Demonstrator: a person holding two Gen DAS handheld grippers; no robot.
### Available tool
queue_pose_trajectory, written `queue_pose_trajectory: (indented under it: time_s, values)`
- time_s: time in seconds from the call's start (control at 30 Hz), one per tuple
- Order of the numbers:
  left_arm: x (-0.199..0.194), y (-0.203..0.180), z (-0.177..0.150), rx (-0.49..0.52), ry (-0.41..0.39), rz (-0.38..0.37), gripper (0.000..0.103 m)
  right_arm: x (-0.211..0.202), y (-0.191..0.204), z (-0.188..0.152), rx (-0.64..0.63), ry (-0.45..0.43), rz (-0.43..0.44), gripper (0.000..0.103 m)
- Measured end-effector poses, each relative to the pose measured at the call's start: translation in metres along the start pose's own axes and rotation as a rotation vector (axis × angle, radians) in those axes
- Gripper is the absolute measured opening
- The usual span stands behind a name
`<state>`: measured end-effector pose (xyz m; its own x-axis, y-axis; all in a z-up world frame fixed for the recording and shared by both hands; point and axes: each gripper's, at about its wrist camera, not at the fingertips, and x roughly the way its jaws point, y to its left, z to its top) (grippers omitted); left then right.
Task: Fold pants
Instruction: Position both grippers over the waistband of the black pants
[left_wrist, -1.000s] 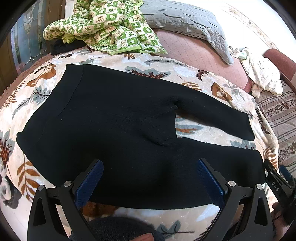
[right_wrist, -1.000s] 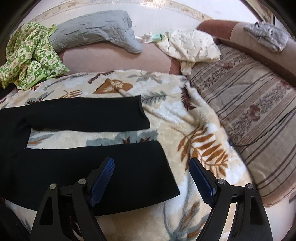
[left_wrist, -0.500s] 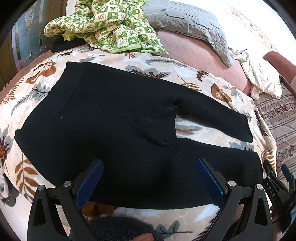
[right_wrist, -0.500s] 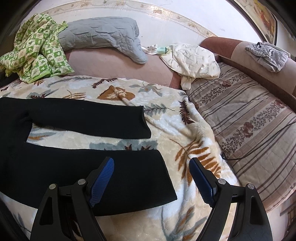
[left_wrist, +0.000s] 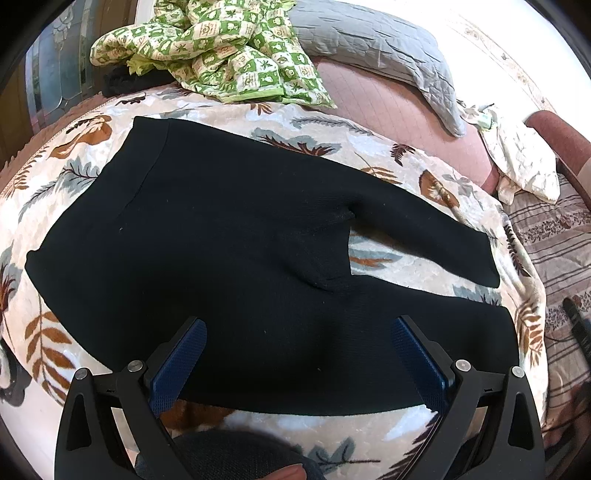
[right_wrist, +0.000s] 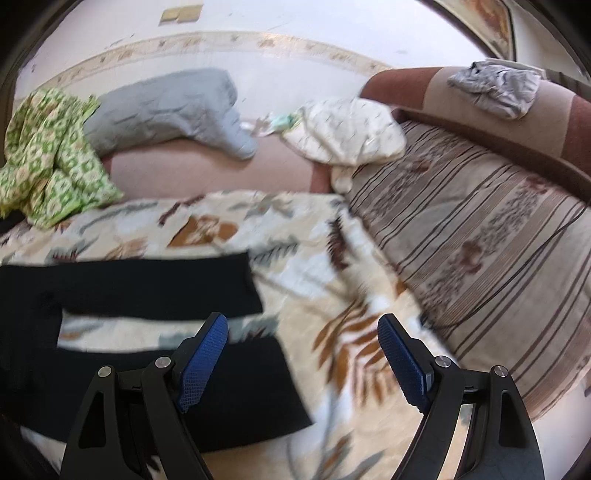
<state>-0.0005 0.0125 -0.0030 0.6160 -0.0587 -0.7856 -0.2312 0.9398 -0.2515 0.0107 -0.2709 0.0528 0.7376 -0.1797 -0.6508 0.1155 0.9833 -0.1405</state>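
Pants (left_wrist: 236, 266) flat on the blanket (left_wrist: 369, 140), legs apart, unfolded. My left gripper (left_wrist: 295, 365) and right gripper (right_wrist: 303, 354) have fingers spread, nothing held. Risk: pinching blanket pile with the hem, dragging everything askew.

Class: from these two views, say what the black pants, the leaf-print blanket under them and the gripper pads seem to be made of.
Black pants: probably a matte knit, fine ribbed texture showing. Leaf-print blanket: likely plush fleece, with a soft sheen and embossed nap. Left gripper pads: blue, seemingly textured rubber or plastic, with a cross-hatched surface.
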Motion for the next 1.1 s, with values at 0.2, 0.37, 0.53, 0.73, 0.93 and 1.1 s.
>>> queue_pose_trajectory:
  time_s: [0.2, 0.37, 0.53, 0.73, 0.93, 1.1]
  values:
    - [0.000, 0.000, 0.000, -0.005, -0.002, -0.004, 0.101, -0.005, -0.022, 0.036, 0.025, -0.051, -0.032, 0.085]
    - [0.001, 0.000, 0.000, -0.014, 0.004, -0.010, 0.101, -0.011, -0.029, 0.058, 0.025, -0.080, -0.035, 0.085]
    - [0.002, 0.001, 0.001, -0.015, -0.002, -0.014, 0.101, -0.019, -0.029, 0.070, 0.022, -0.108, -0.033, 0.086]
    - [0.001, 0.003, 0.000, -0.023, -0.021, -0.029, 0.101, -0.023, -0.027, 0.070, 0.019, -0.110, -0.026, 0.086]
    - [-0.001, 0.006, 0.000, -0.032, -0.029, -0.046, 0.101, -0.027, -0.028, 0.070, 0.030, -0.109, -0.009, 0.086]
    - [-0.003, 0.007, 0.000, -0.040, -0.005, -0.045, 0.101, -0.025, -0.027, 0.071, 0.039, -0.087, 0.022, 0.086]
